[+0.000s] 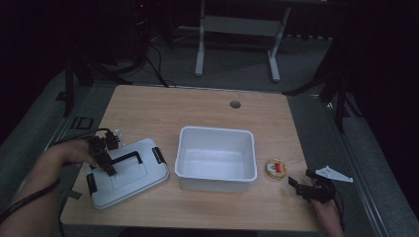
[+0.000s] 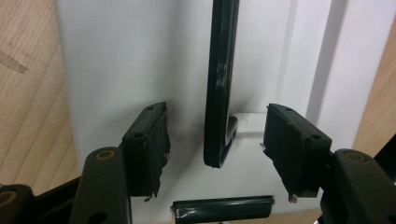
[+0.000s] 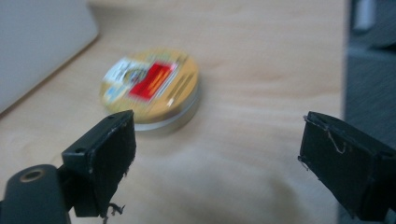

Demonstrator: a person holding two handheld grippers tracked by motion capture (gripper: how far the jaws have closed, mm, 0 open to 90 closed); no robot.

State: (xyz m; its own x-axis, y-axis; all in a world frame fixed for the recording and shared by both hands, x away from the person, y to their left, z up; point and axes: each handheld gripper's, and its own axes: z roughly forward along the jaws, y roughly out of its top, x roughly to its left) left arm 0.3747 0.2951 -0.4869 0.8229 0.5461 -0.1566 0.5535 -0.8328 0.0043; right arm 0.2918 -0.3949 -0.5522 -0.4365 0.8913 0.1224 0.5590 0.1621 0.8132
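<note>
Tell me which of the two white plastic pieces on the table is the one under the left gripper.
The flat white plastic lid with black handle and clips, left of the deep open white plastic tub; the left gripper hovers over its handle.

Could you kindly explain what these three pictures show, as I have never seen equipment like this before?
A person holds a two-jaw tool in each hand at a wooden table. One camera looks down from above; the other two ride on the tools, looking along their black jaws. On the table lie a white lid with a black handle, an open white tub and a small round tin. The left gripper straddles the handle without pinching it. The right gripper is open near the tin. Nothing is held.
</note>
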